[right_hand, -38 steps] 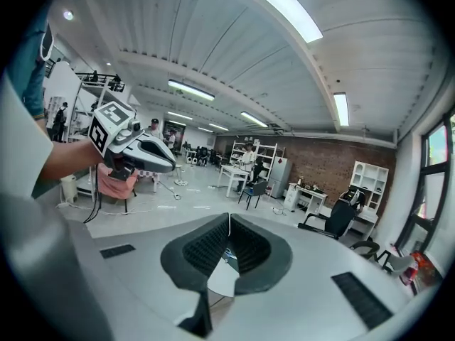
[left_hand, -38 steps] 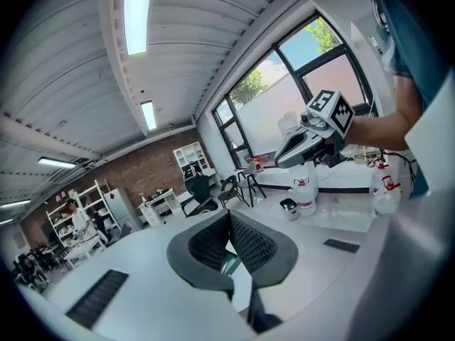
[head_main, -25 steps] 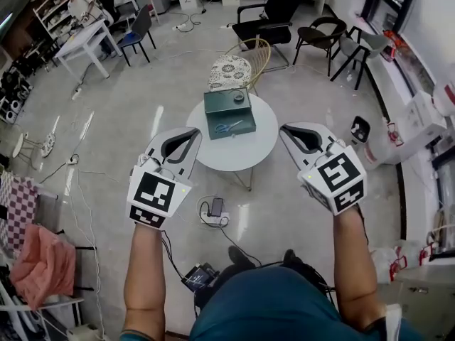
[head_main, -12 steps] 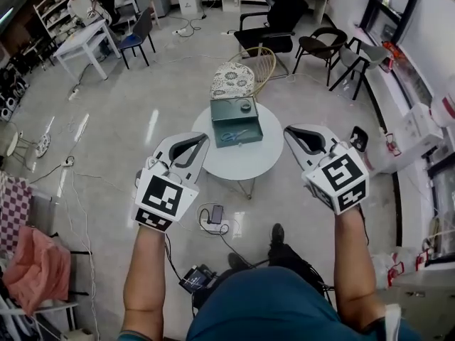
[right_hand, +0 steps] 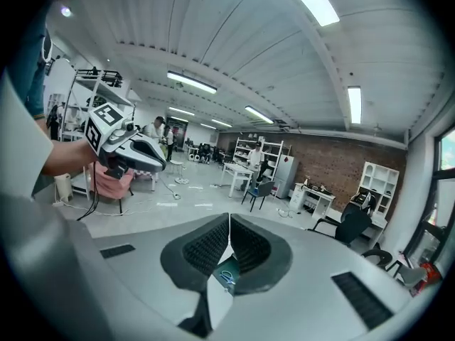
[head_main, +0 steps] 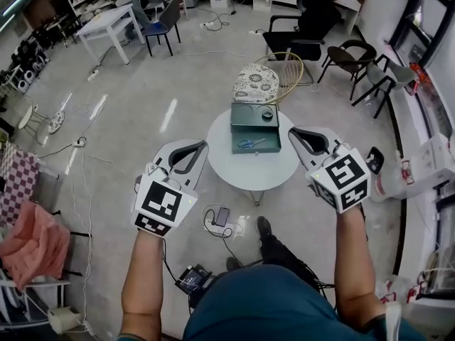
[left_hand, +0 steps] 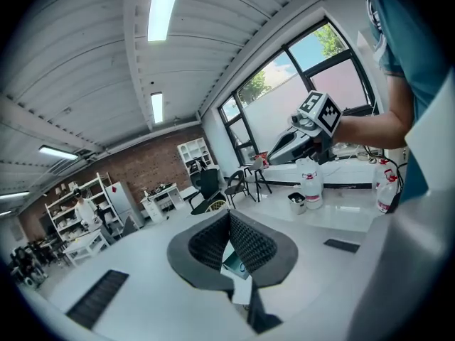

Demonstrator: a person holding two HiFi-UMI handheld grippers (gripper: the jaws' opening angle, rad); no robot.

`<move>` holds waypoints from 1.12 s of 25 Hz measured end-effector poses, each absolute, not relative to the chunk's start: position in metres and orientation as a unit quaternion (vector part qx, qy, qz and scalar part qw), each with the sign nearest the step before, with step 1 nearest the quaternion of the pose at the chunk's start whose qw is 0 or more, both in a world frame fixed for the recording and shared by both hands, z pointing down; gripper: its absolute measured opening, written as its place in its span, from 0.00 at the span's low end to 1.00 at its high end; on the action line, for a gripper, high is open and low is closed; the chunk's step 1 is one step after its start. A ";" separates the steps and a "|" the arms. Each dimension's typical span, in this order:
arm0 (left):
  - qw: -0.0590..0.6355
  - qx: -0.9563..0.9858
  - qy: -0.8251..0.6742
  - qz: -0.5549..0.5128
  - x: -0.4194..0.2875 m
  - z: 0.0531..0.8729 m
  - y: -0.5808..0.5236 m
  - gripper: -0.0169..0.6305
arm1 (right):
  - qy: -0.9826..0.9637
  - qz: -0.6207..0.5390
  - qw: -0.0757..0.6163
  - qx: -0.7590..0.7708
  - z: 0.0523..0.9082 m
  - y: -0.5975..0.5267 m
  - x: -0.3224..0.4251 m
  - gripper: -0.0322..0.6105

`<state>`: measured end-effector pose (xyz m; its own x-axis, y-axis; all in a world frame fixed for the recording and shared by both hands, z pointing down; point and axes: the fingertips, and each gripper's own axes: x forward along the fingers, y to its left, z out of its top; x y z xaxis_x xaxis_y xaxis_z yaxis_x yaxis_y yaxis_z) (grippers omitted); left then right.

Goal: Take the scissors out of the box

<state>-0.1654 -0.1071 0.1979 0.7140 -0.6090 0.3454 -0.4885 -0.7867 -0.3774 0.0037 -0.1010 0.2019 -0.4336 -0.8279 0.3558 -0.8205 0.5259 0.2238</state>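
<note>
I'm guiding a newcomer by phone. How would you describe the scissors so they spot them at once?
Look for the round white table mid-floor. On it sits an open dark green box; the scissors lie in its nearer half, and their blue handles set them apart from the dark round item farther back.

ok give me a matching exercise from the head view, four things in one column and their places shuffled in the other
Things:
1. scissors
2. green box
3. phone
4. patterned chair

Places:
a. on the round white table
b. on the floor, at the table's near side
c. inside the green box
d. beyond the table's far side

Pairs: 1-c, 2-a, 3-b, 4-d
</note>
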 end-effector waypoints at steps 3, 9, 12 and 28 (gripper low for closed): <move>0.121 -0.911 0.316 -0.238 -0.158 0.199 -0.137 0.05 | -0.858 -0.009 0.217 0.466 0.206 -0.139 0.011 0.11; 0.100 -0.902 0.335 -0.252 -0.131 0.217 -0.193 0.05 | -0.877 -0.002 0.224 0.425 0.230 -0.208 0.032 0.11; 0.092 -0.900 0.339 -0.260 -0.118 0.228 -0.224 0.05 | -0.884 0.000 0.226 0.410 0.242 -0.244 0.040 0.11; 0.036 -0.882 0.361 -0.302 -0.085 0.305 -0.317 0.05 | -0.913 0.025 0.250 0.321 0.336 -0.378 0.059 0.11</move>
<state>-0.0853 -0.3173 0.3049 0.5577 -0.6578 0.5062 -0.6148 -0.7371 -0.2805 0.0595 -0.3775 0.3356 -0.6697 -0.5728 0.4726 -0.5981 0.7933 0.1138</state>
